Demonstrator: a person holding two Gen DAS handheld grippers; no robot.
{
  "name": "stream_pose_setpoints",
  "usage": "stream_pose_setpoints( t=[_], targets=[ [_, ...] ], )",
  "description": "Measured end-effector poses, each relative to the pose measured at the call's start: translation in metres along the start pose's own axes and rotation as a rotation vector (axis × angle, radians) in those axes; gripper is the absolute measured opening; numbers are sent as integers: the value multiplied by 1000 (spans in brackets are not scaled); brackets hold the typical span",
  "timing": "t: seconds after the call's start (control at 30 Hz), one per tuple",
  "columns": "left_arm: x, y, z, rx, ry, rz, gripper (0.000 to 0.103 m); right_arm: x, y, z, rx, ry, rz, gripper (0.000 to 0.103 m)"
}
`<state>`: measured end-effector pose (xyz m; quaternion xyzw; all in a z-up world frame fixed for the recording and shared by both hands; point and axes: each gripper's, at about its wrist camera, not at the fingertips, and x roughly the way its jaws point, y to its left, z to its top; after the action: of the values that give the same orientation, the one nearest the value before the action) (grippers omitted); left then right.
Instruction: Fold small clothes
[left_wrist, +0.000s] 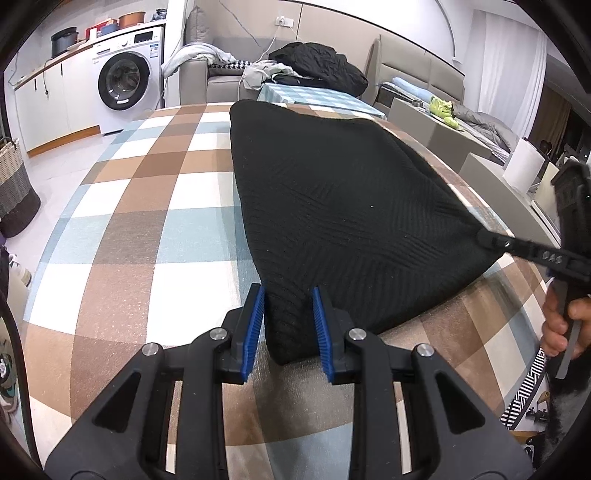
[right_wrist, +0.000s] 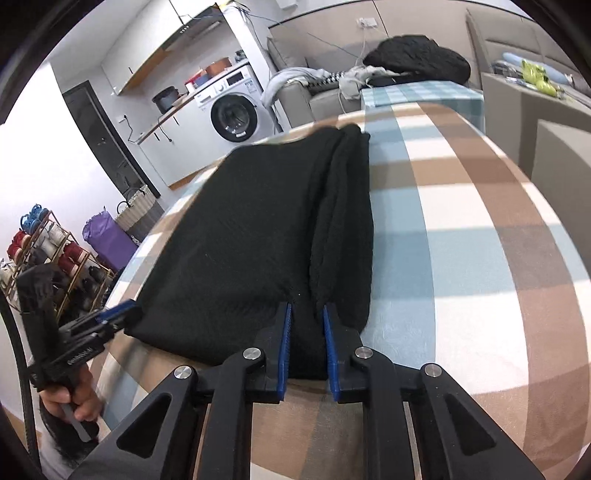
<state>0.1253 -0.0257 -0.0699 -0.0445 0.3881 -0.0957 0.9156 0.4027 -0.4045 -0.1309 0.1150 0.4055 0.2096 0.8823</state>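
Garment: a black knit garment (left_wrist: 332, 206), ribbed, lying on the checked cloth of the bench (left_wrist: 147, 229) with its near hem raised off the cloth at two corners.
Long axis: it runs straight away from both claws, from the near hem toward the far end of the bench — the far end lies flat and narrow, with a doubled-over fold along the right edge in the right wrist view.
Left claw: the left claw (left_wrist: 288, 325) is clamped on the near left corner, the blue pads (left_wrist: 255, 325) pressing a bunch of knit between them.
Right claw: the right claw (right_wrist: 306, 347) is clamped on the near right corner, its blue pads drawn in on the folded edge of the cloth.
Which is nearer: neither — both claws sit on the same near hem, well apart from each other, so the garment stretches between them and lies wholly forward of both.
Likely next move: judging by the hold, carrying the near hem forward over the far end would halve it along that long axis.
Hands: a hand (left_wrist: 561, 325) grips each handle.
Writing: raised letters on the side of the right claw's arm in the left wrist view, too small to read surely; the washing machine (left_wrist: 125, 79) carries a panel label and a badge, neither legible.
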Motion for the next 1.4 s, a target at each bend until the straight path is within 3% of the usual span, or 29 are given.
stream_pose_setpoints(
  t=[0.07, 0.13, 0.2, 0.27, 0.4, 0.5, 0.63, 0.87, 1.13, 1.4],
  targets=[
    [-7, 0, -1, -5, -17, -2, 27, -10, 2, -2, -9, -29, 6, 23],
    [-16, 0, -3, -9, -44, -5, 37, -22, 5, -1, -30, -54, -3, 46],
    [-28, -1, -6, -10, -88, 13, 64, -38, 8, -4, -40, -96, -28, 81],
    [-38, -4, -9, -8, -130, 28, 81, -49, 10, -8, -55, -137, -29, 103],
    [-55, -15, -21, 30, -174, 41, 85, -69, 14, -22, -97, -230, 10, 103],
    [-63, -23, -29, 56, -207, 51, 102, -74, 14, -31, -89, -259, 63, 103],
    [-69, -30, -37, 68, -245, 49, 102, -80, 17, -37, -75, -285, 165, 103],
    [-77, -32, -41, 67, -295, 41, 102, -87, 29, -45, -148, -407, 131, 103],
    [-75, -33, -44, 72, -294, 13, 102, -65, 36, -52, -213, -340, 108, 103],
    [-73, -30, -45, 60, -300, 20, 102, -60, 36, -54, -231, -338, 94, 103]
  ],
)
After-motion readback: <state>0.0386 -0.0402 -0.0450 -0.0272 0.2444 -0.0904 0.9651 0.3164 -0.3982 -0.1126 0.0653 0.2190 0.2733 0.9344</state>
